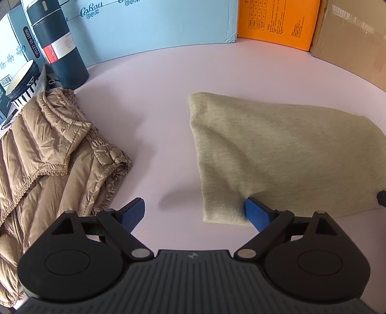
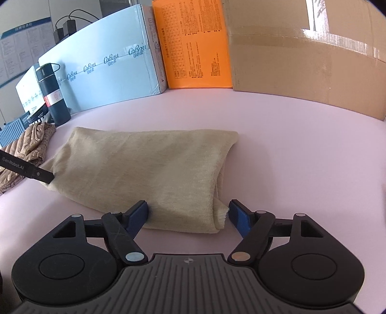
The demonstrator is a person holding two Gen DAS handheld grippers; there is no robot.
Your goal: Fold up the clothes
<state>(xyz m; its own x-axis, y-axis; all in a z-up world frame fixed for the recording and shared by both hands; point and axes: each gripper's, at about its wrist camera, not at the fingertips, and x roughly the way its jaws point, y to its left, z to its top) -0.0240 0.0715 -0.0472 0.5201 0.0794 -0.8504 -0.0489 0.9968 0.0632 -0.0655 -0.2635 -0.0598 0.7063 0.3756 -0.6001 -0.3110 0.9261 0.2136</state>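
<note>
A folded beige knit garment (image 1: 277,154) lies flat on the pale pink table (image 1: 149,101); it also shows in the right wrist view (image 2: 144,169). My left gripper (image 1: 195,212) is open, its jaws spread over the garment's near left corner, its right blue pad touching the cloth. My right gripper (image 2: 188,215) is open, its jaws spread around the garment's near right corner, holding nothing. A finger of the left gripper (image 2: 36,172) shows at the garment's left end in the right wrist view.
A brown puffer jacket (image 1: 48,154) lies at the left. A dark thermos (image 1: 58,46) and a striped cup (image 1: 21,82) stand behind it. Light blue boxes (image 1: 156,26), an orange box (image 1: 277,21) and a cardboard box (image 2: 308,65) line the back.
</note>
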